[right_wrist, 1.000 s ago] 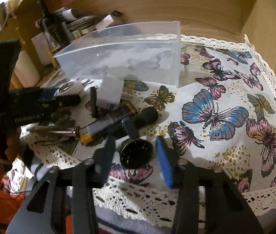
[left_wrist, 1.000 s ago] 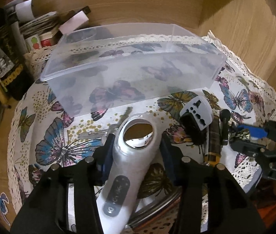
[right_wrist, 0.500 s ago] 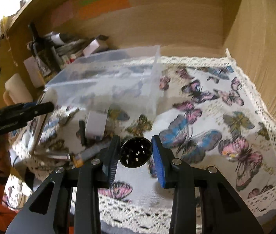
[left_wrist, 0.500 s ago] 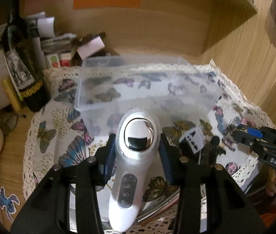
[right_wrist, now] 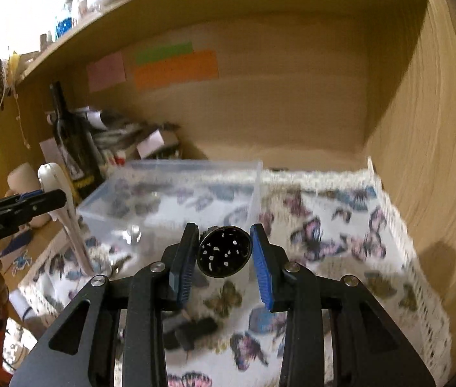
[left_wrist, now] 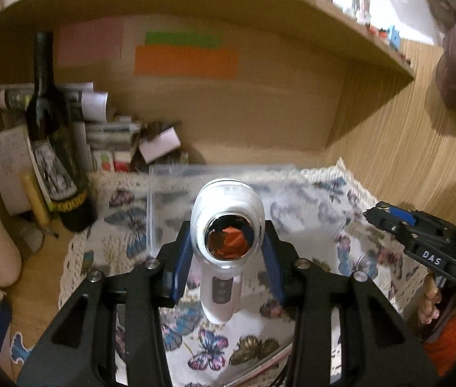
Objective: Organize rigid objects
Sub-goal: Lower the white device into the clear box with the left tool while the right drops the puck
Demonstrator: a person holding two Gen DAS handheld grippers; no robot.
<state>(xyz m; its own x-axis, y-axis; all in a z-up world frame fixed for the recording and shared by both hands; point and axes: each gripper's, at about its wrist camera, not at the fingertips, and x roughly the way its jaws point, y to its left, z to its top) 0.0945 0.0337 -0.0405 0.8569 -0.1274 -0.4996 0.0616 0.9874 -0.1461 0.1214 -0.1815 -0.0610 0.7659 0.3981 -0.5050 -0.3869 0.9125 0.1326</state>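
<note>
My left gripper [left_wrist: 226, 251] is shut on a white handheld device [left_wrist: 227, 222] with a shiny round head, held in the air above the butterfly cloth [left_wrist: 215, 348], in front of the clear plastic box [left_wrist: 169, 190]. My right gripper [right_wrist: 223, 256] is shut on a black round perforated piece [right_wrist: 223, 251], also lifted, near the clear plastic box [right_wrist: 176, 190]. The white device also shows at the left of the right wrist view [right_wrist: 55, 180]. The right gripper shows at the right of the left wrist view [left_wrist: 421, 235].
A dark wine bottle [left_wrist: 53, 148] stands at the back left with papers and small boxes [left_wrist: 160, 142]. Black and dark items [right_wrist: 192, 332] lie on the cloth below my right gripper. Wooden walls and a shelf [left_wrist: 260, 9] enclose the desk.
Both grippers have risen and tilted up, each carrying its object off the cloth. The right gripper closed on the black round piece a second ago.
</note>
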